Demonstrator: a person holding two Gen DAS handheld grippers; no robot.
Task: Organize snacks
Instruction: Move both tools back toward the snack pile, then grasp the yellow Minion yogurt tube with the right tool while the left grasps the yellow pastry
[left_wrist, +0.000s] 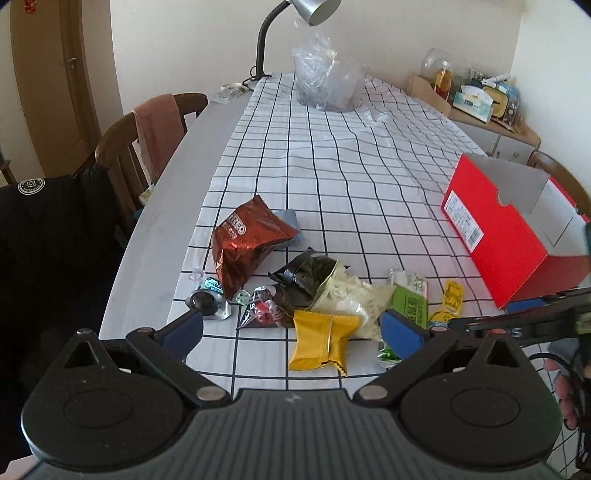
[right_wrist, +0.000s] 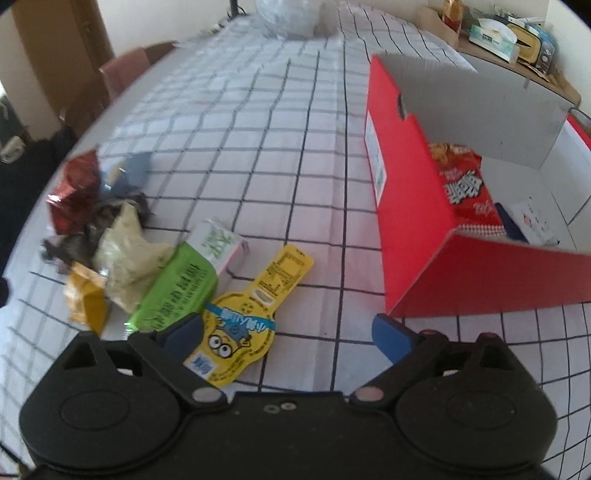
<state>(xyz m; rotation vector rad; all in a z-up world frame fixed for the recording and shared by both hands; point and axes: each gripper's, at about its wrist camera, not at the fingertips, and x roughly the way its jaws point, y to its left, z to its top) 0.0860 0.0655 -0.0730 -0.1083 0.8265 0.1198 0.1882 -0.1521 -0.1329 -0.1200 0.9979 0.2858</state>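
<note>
A pile of snacks lies on the checked tablecloth (left_wrist: 314, 166): a brown Oreo bag (left_wrist: 247, 243), a yellow packet (left_wrist: 321, 341), a pale green bag (left_wrist: 351, 295), a green packet (left_wrist: 410, 302) and a yellow Minion pack (right_wrist: 240, 325). My left gripper (left_wrist: 291, 332) is open and empty over the yellow packet. My right gripper (right_wrist: 288, 339) is open and empty, its left finger over the Minion pack. The red box (right_wrist: 461, 273) to the right holds a red snack bag (right_wrist: 465, 184) and a white packet (right_wrist: 535, 221).
A crumpled clear plastic bag (left_wrist: 325, 81) and a desk lamp (left_wrist: 295, 14) stand at the table's far end. A wooden chair (left_wrist: 147, 136) with a pink cloth is at the left edge. A cluttered side cabinet (left_wrist: 480, 99) stands at the back right.
</note>
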